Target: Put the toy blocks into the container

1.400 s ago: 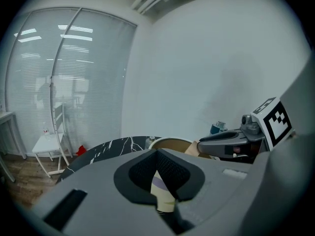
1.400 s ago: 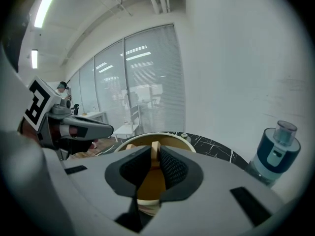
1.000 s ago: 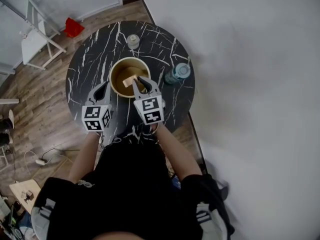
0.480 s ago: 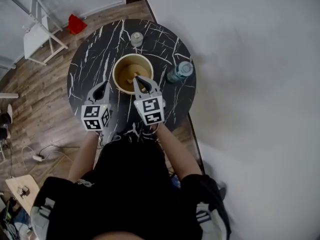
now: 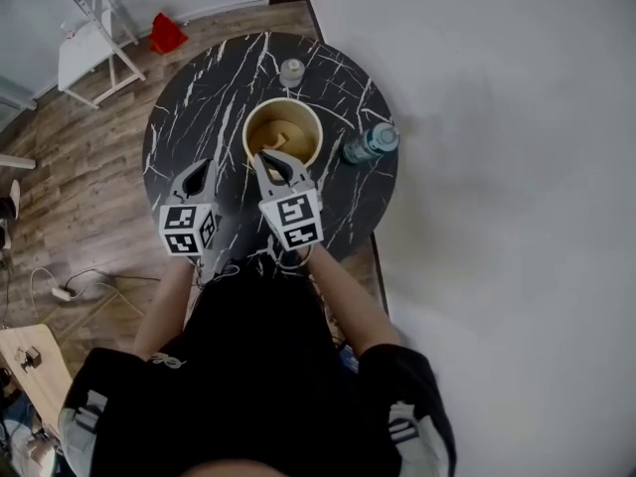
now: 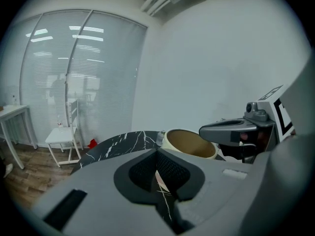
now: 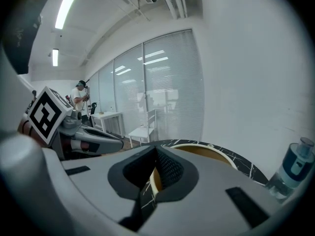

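A cream container (image 5: 315,139) with a tan inside stands at the middle of the round black marble table (image 5: 199,107). A pale block shape (image 5: 270,145) lies inside it, too faint to make out well. My right gripper (image 5: 270,160) is shut and holds nothing, its tips at the container's near rim. The container (image 7: 209,152) shows just past its jaws (image 7: 156,173) in the right gripper view. My left gripper (image 5: 202,174) hovers over the table left of the container, shut and holding nothing. The container (image 6: 189,142) stands ahead and to the right in the left gripper view.
A blue-capped bottle (image 5: 370,145) stands right of the container and a small jar (image 5: 291,71) behind it. Beyond the table's far left edge are a white chair (image 5: 94,53) and a red object (image 5: 167,35) on the wooden floor. A white wall runs along the right.
My right gripper's jaws were open over the container with a tan block at them; they have closed, and it has drawn back to the near rim. The left gripper shifted a little.
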Available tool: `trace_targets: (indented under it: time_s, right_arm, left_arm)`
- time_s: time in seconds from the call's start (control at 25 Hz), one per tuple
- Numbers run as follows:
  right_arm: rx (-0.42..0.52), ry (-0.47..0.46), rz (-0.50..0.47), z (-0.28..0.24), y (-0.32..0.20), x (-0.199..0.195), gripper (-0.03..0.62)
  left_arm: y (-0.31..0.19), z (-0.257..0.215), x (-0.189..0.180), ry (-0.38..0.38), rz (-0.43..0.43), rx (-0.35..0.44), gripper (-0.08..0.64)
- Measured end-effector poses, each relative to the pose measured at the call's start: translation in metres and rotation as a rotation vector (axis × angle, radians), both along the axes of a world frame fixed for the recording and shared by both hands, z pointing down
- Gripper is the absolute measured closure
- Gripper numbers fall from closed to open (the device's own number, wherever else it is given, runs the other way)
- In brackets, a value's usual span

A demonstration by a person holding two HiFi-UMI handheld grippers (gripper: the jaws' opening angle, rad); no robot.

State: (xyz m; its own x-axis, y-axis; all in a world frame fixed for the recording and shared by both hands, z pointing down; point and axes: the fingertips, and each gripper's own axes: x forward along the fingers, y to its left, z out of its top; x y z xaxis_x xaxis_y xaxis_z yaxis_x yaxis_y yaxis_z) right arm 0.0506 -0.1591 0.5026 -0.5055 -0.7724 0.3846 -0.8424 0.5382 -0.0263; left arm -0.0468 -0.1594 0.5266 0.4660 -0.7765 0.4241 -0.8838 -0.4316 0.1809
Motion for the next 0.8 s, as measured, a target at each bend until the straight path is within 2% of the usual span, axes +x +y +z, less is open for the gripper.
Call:
trace_targets:
  time_s: [0.36,0.6,0.8]
  right_arm:
    - [-0.014,0.032,-0.178,0.002,0.018,-0.083,0.595]
    - [-0.116,0.025,-0.202,0.039,0.024,-0.118,0.595]
    - [-0.182,0.066,-0.203,0.07,0.025,-0.14,0.595]
  left_arm:
    - [0.021,0.011,-0.075,0.009,-0.122,-0.022,0.56]
    - [0.037,0.033,-0.122,0.022,-0.189,-0.06,0.56]
    - [0.045,0.054,-0.152,0.036,-0.209,-0.101,0.56]
